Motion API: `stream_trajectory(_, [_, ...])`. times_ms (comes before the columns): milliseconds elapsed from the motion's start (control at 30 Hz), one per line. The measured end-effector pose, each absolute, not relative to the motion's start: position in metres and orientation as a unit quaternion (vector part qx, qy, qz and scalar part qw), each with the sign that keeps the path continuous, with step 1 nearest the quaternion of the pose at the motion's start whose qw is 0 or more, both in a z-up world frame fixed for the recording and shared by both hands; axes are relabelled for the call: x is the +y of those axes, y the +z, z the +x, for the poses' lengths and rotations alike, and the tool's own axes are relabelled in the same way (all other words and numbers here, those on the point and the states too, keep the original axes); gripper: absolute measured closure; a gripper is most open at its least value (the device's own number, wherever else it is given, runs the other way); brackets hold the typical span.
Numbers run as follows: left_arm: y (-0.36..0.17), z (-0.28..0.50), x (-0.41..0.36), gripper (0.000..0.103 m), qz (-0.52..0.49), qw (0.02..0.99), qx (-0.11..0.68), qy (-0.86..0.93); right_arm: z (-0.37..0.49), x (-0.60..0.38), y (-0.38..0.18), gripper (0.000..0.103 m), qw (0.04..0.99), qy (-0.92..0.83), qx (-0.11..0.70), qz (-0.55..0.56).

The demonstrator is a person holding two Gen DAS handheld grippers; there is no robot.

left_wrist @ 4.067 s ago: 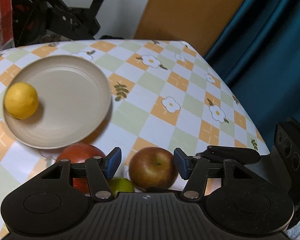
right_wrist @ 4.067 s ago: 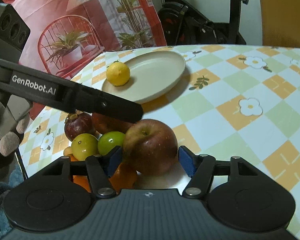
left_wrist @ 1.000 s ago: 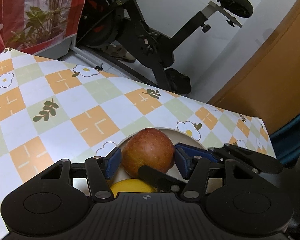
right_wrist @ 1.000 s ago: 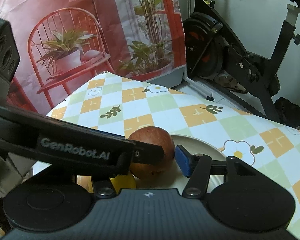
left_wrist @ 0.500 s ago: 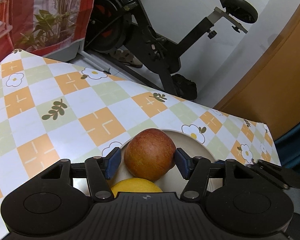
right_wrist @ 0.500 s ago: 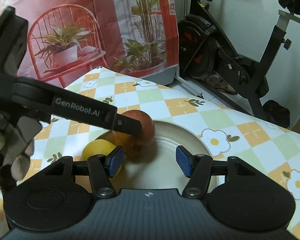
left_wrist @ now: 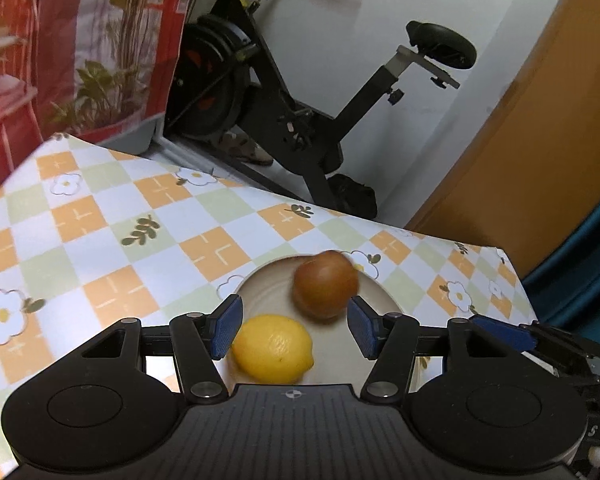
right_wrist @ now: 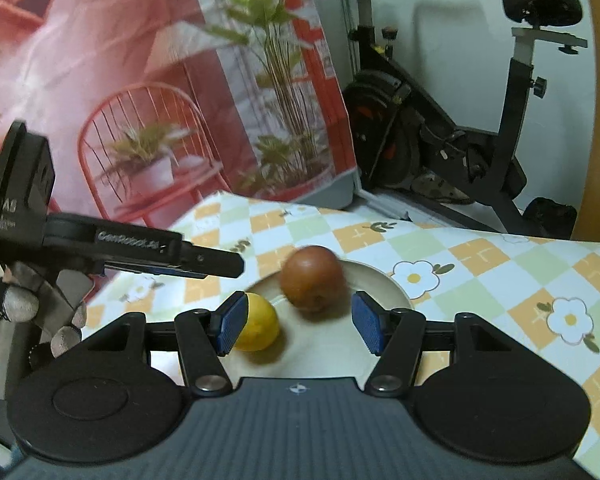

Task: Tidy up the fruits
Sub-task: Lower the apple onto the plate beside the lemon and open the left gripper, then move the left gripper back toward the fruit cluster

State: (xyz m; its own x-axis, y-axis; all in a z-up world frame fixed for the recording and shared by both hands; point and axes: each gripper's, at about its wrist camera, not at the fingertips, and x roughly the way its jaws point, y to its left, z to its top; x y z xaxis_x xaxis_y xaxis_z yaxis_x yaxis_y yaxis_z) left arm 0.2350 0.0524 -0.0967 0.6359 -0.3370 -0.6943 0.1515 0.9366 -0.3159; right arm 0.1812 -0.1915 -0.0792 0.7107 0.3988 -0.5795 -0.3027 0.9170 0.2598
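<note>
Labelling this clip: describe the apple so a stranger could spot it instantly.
Find the beige plate on the checkered tablecloth. Two fruits lie in it; the apple is the reddish-brown round one, farther from the cameras than the yellow lemon.

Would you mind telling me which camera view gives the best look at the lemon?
The left wrist view is best: the lemon lies nearly whole and sharp on the plate, beside the blurred apple. In the right wrist view the lemon is partly hidden behind the right gripper's left fingertip.
</note>
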Motion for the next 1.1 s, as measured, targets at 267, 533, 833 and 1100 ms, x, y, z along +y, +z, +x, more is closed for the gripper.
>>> stream_trajectory(267, [-0.081, 0.185, 0.057, 0.043, -0.096, 0.903, 0.391, -0.152, 0.137, -0.2, -0.073, 0.041, 0.927, 0.182, 0.317, 0.085])
stream_trajectory(533, [-0.087, 0.133, 0.065, 0.048, -0.085, 0.909, 0.381, -0.149, 0.093, -0.201, -0.081, 0.041, 0.931, 0.175, 0.309, 0.09])
stream_trajectory(833, [-0.105, 0.078, 0.069, 0.055, -0.029, 0.916, 0.377, -0.136, 0.052, -0.191, -0.091, 0.049, 0.93, 0.176, 0.32, 0.054])
stream_trajectory(1100, [-0.124, 0.046, 0.071, 0.06, -0.011, 0.917, 0.378, -0.13, 0.021, -0.192, -0.104, 0.068, 0.921, 0.173, 0.348, 0.026])
